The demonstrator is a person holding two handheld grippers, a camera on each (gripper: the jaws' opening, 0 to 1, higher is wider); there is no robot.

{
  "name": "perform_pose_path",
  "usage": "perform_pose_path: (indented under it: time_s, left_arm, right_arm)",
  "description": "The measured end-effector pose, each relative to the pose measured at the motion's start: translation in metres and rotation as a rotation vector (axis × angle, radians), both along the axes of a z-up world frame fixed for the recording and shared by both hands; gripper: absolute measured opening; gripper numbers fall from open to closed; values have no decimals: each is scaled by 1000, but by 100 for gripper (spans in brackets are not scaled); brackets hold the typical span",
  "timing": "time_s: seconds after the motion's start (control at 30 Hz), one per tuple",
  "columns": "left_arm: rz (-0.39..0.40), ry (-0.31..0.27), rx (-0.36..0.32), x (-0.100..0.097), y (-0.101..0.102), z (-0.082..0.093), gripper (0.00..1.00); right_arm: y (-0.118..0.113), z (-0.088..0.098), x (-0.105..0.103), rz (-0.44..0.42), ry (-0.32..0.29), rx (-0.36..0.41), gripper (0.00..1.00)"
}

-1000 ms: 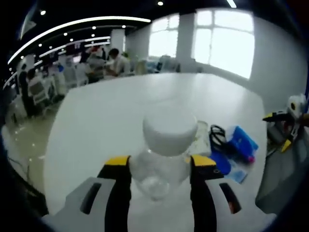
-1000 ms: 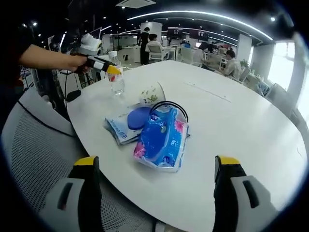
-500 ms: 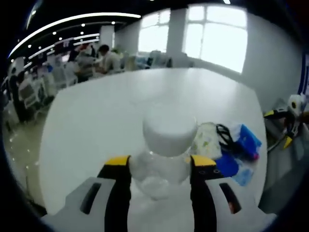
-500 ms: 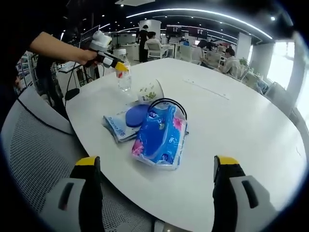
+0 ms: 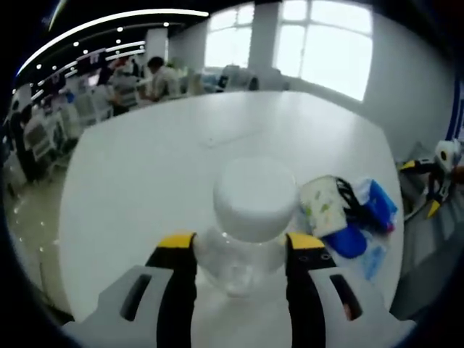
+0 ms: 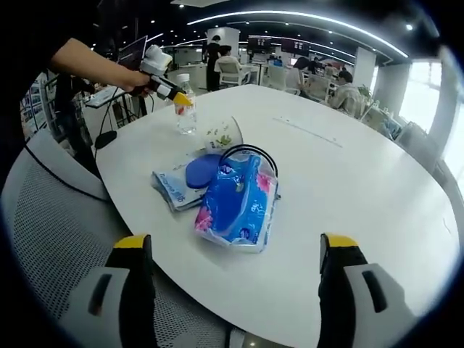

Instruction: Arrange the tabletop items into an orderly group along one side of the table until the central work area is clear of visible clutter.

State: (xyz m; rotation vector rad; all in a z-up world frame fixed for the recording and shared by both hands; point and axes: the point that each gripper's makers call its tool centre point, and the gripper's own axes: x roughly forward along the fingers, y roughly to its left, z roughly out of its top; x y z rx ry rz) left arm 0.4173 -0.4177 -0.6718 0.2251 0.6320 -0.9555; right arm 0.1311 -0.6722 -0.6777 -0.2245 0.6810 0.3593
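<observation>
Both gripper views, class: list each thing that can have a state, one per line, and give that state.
Left gripper: shut on bottle.
Bottle: upright, white cap on, looks empty.
Right gripper: open, holding nothing.
Cup: tipped on its side.
Tissue pack: lying flat.
Blue lid: resting on a flat packet.

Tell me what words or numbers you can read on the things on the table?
None can be read.
Blue tissue pack: printed pattern, any lettering too blurred.
Paper cup: green leafy print, no words legible.
Flat blue packet: print too small to read.
Clear bottle in the left gripper: no label visible.
</observation>
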Motion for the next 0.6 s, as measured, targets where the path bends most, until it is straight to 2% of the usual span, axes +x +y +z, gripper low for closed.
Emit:
perform_pose_path:
  time_s: [0.23, 0.6]
  left_arm:
    - [-3, 19, 4, -7, 9, -1, 45]
    - [-40, 16, 10, -14, 12, -2, 46]
  right_arm:
    - [1, -1, 0, 8, 1, -2, 95]
    - [2, 0, 0, 12, -1, -3, 95]
